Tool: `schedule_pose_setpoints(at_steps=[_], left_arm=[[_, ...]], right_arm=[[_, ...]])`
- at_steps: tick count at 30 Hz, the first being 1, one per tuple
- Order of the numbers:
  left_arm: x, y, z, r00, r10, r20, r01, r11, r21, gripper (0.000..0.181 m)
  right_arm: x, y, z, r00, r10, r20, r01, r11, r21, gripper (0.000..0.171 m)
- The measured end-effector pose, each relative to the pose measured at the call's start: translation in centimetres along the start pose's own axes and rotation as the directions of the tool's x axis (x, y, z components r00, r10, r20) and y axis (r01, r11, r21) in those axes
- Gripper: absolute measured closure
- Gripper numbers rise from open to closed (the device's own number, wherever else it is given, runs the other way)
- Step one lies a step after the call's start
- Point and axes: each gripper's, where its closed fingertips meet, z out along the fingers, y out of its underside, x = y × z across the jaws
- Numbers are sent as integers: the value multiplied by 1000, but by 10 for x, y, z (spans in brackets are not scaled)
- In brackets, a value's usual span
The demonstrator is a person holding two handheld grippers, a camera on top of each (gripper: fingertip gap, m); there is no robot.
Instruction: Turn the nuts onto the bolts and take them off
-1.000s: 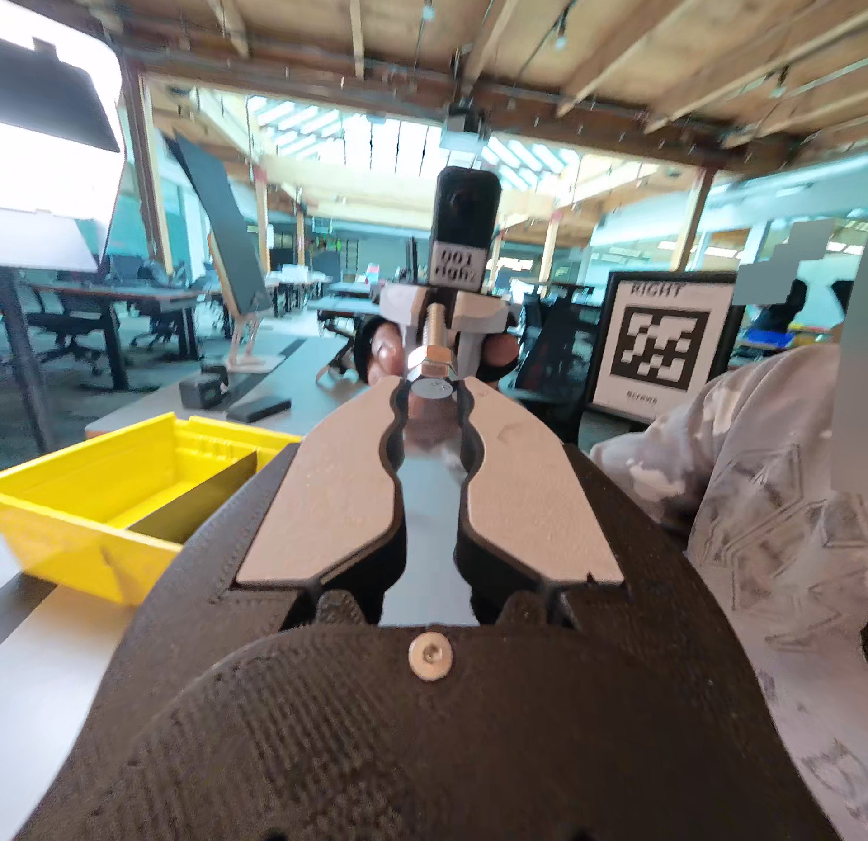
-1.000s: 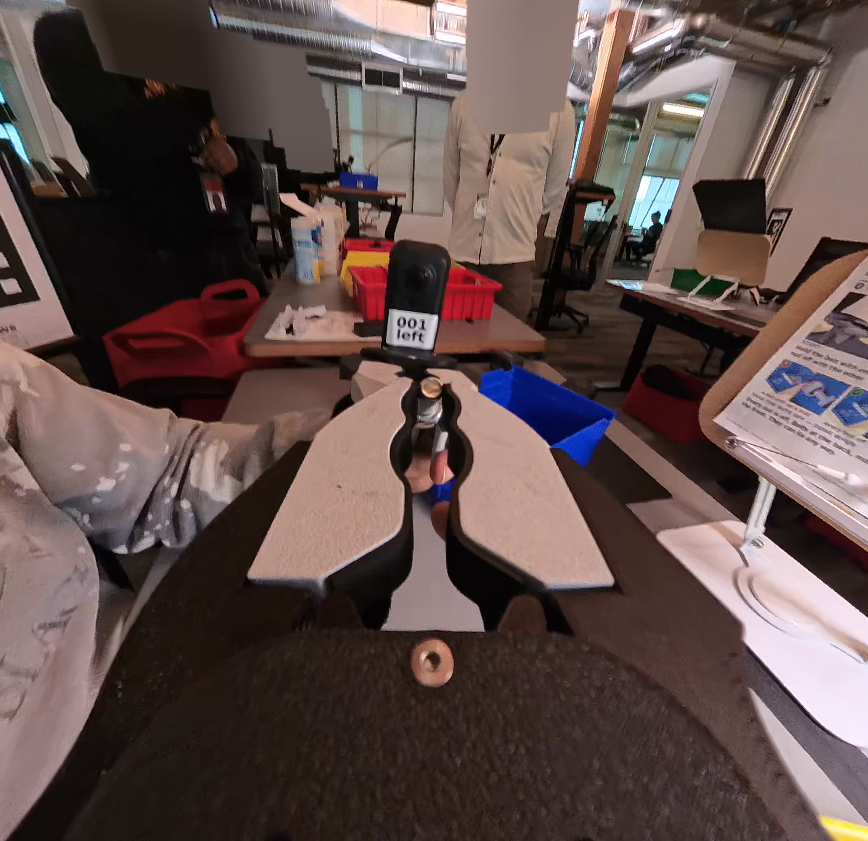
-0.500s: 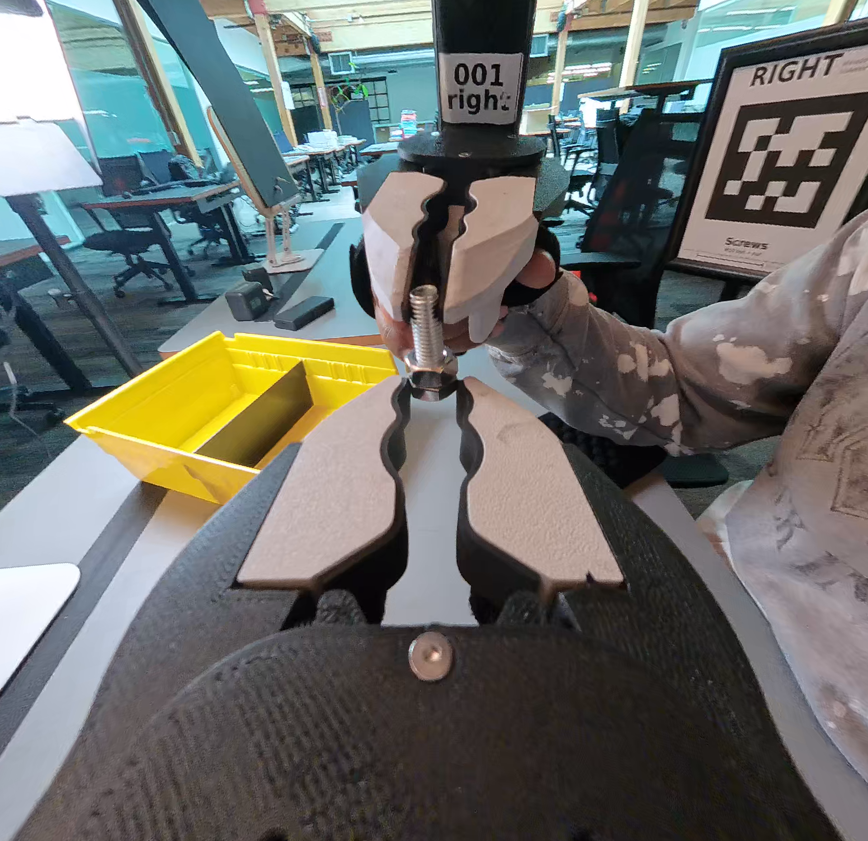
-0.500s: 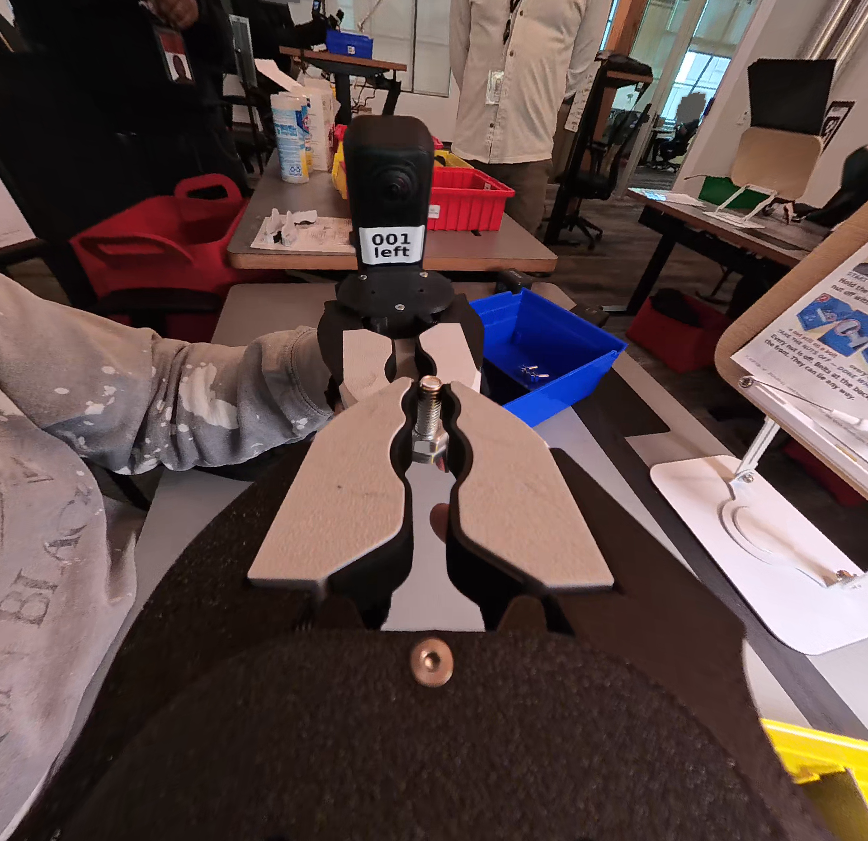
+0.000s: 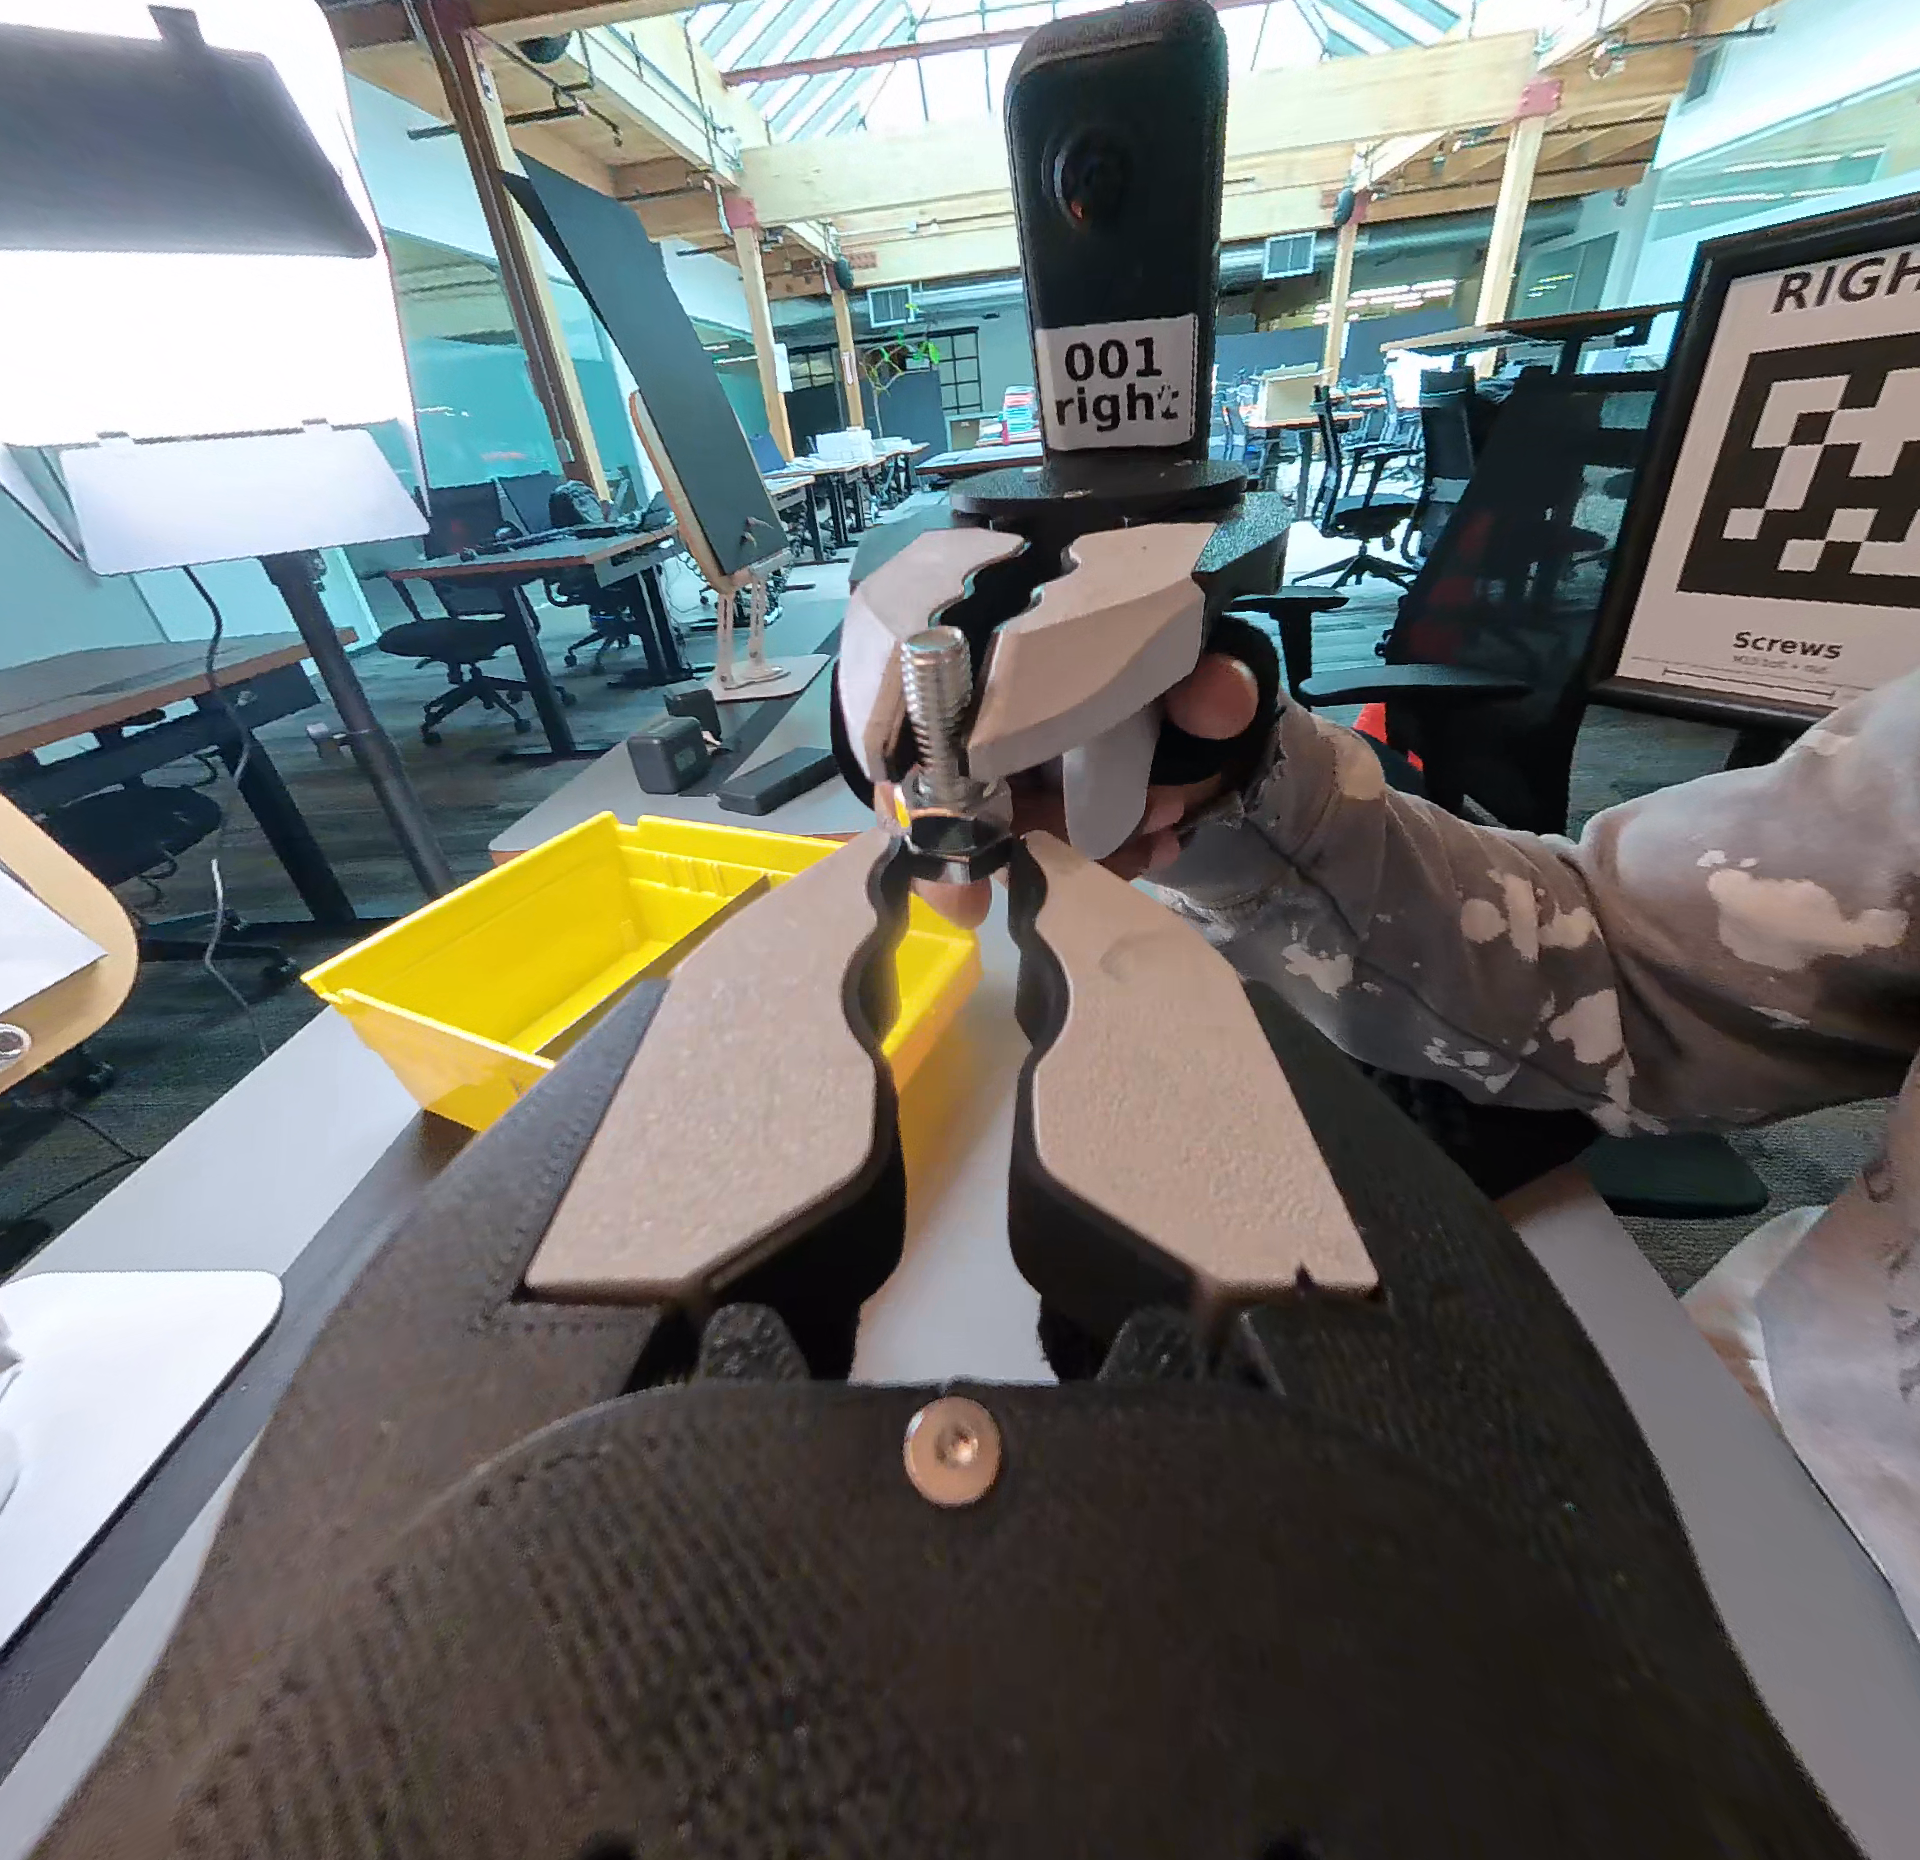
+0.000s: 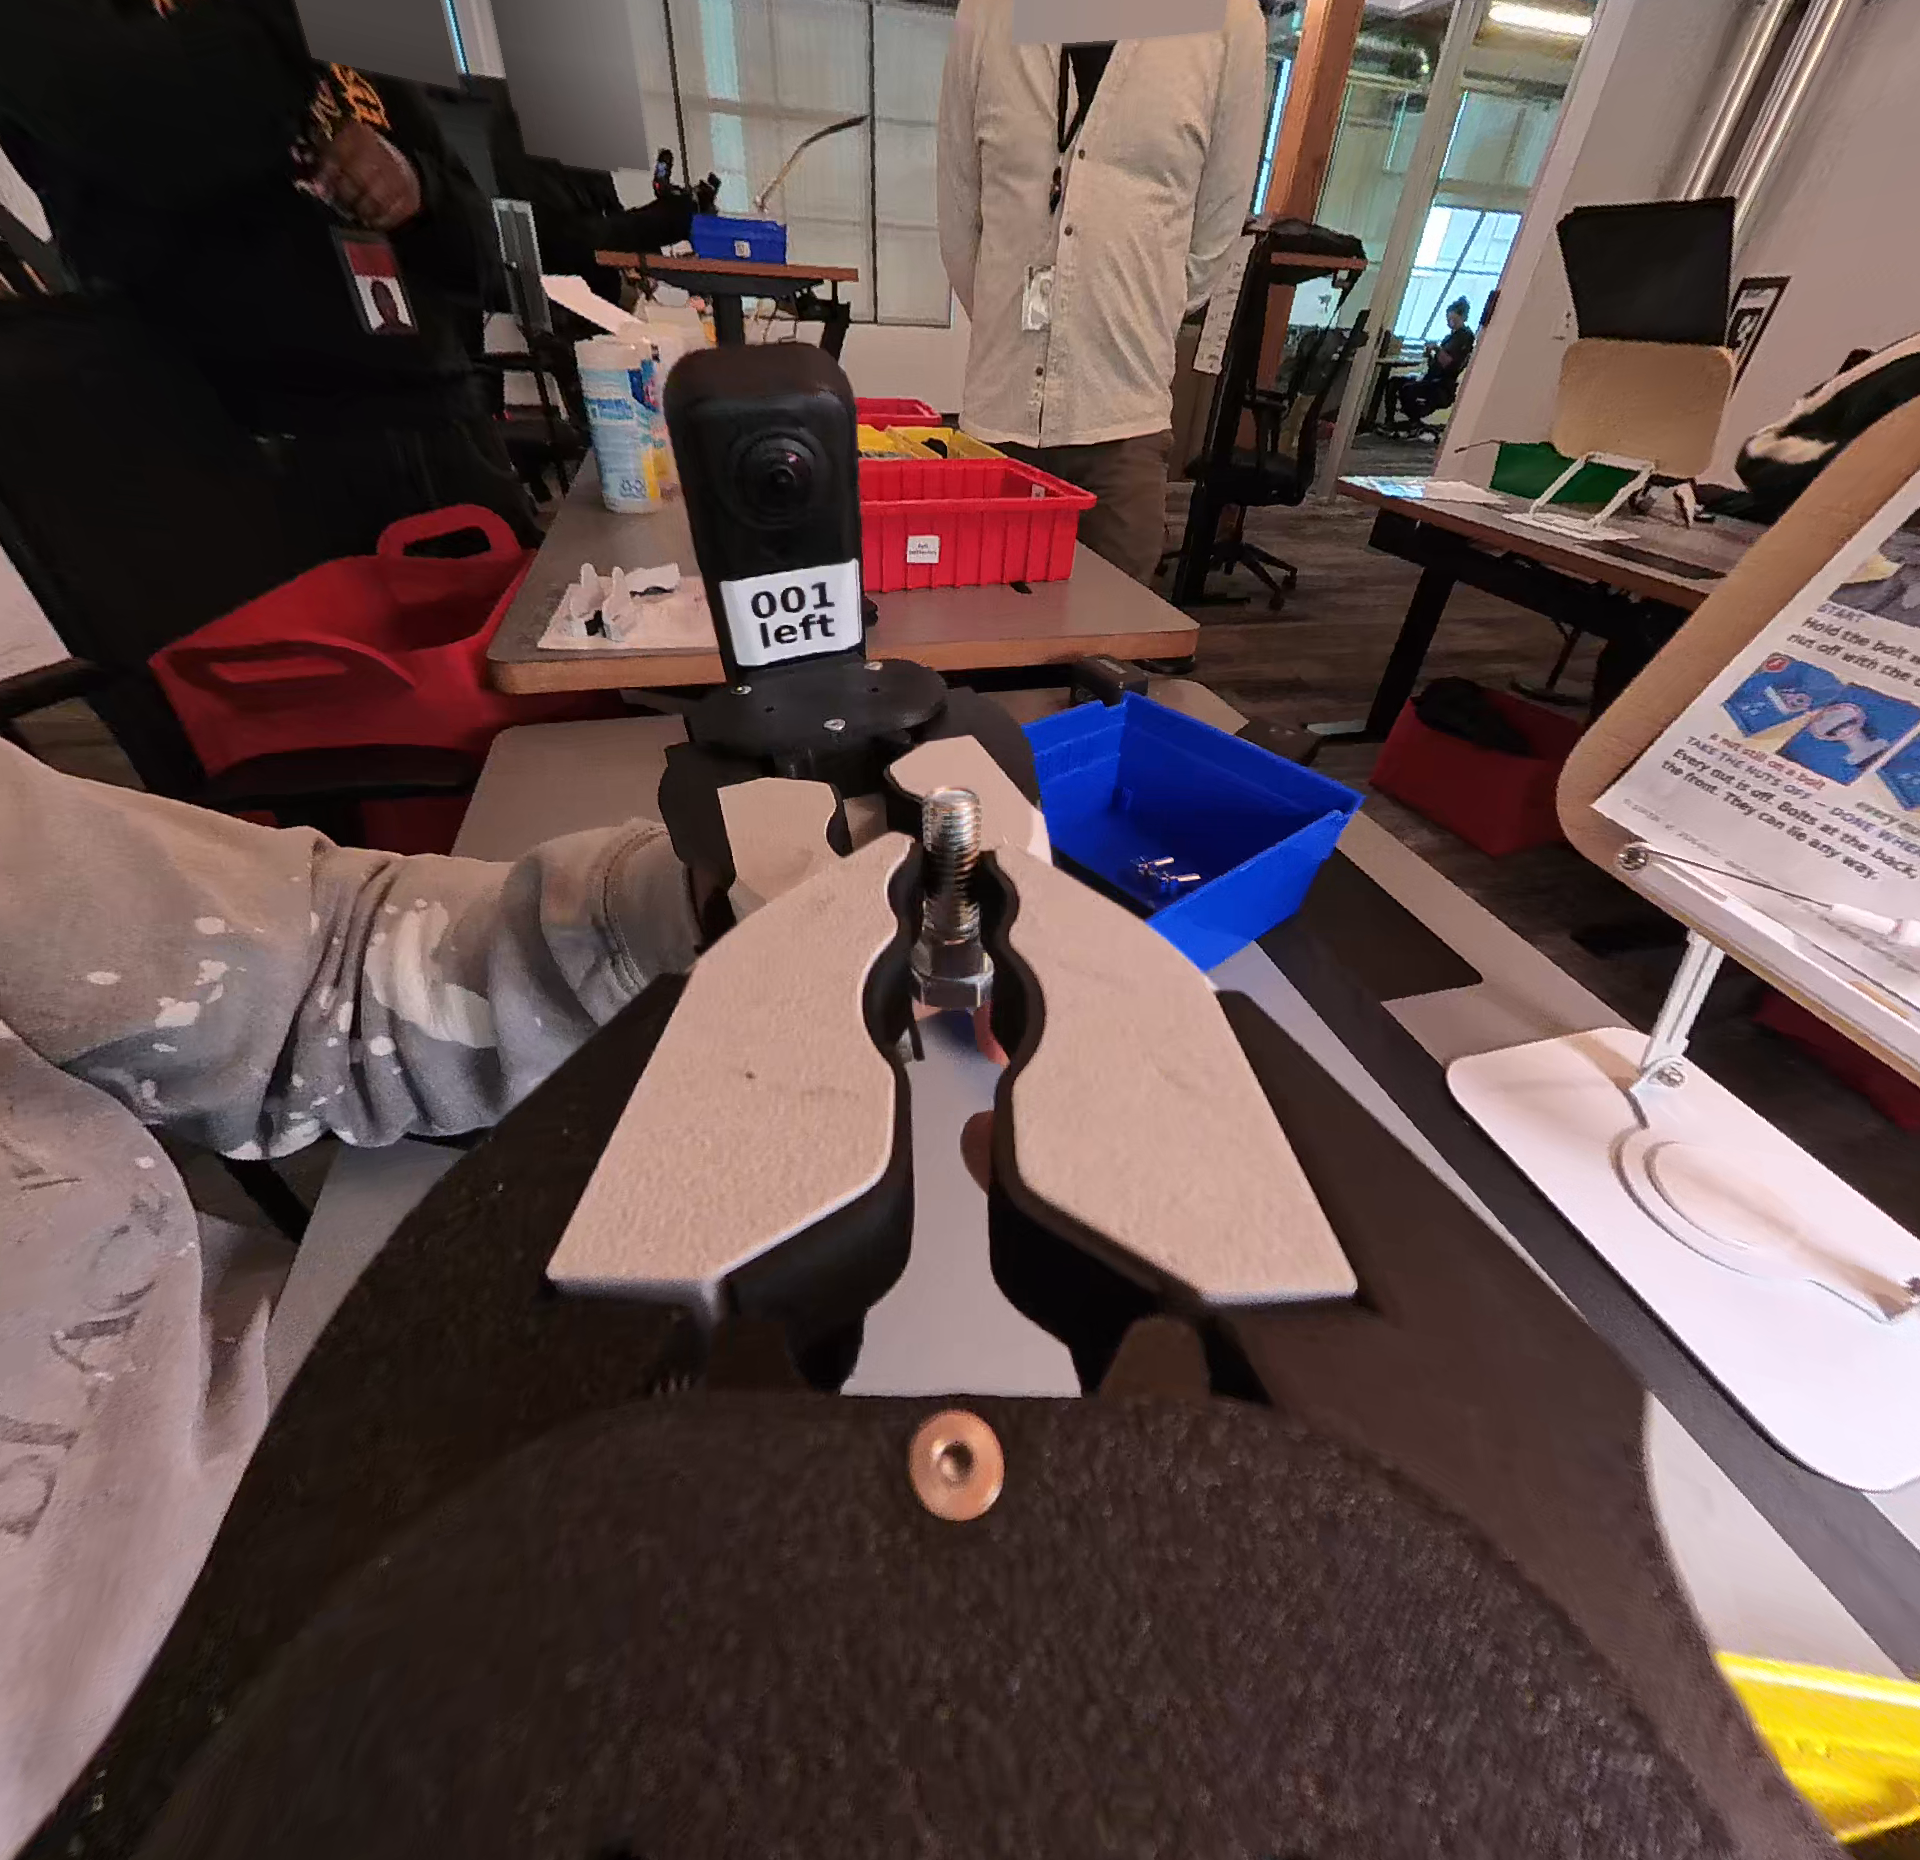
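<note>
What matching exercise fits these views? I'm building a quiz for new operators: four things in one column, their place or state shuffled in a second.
Things:
1. bolt
2. yellow bin
3. blue bin
4. red tray

Place or state:
A. on the farther table
B. a few small metal pieces inside
C. gripped by the left tool and the right tool, threaded end up
D. dark divider inside

Pairs: 1-C, 2-D, 3-B, 4-A

Yellow bin (image 5: 582, 963), blue bin (image 6: 1195, 834), silver bolt (image 5: 933, 714).
</note>
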Motion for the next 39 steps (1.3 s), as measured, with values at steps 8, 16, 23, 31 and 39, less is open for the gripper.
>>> schedule_pose_setpoints(at_steps=[8, 16, 23, 31, 39], left_arm=[[8, 7, 1, 998, -29, -63, 25, 998, -54, 162], [8, 14, -2, 994, -57, -94, 48, 994, -101, 162], [13, 11, -3, 985, -97, -143, 86, 993, -77, 162], [29, -5, -3, 950, -172, -261, 184, 983, 20, 162], [45, -16, -3, 894, -222, -390, 270, 960, 73, 162]], right_arm=[[-6, 7, -3, 998, -51, 27, 53, 996, -65, 162], [-6, 14, 0, 999, -16, 50, 20, 996, -91, 162], [-9, 12, -3, 994, 16, 107, -9, 998, -68, 162], [-24, -4, -11, 973, 32, 230, -45, 998, 51, 162], [-40, -9, -16, 912, 52, 407, -113, 985, 128, 162]])
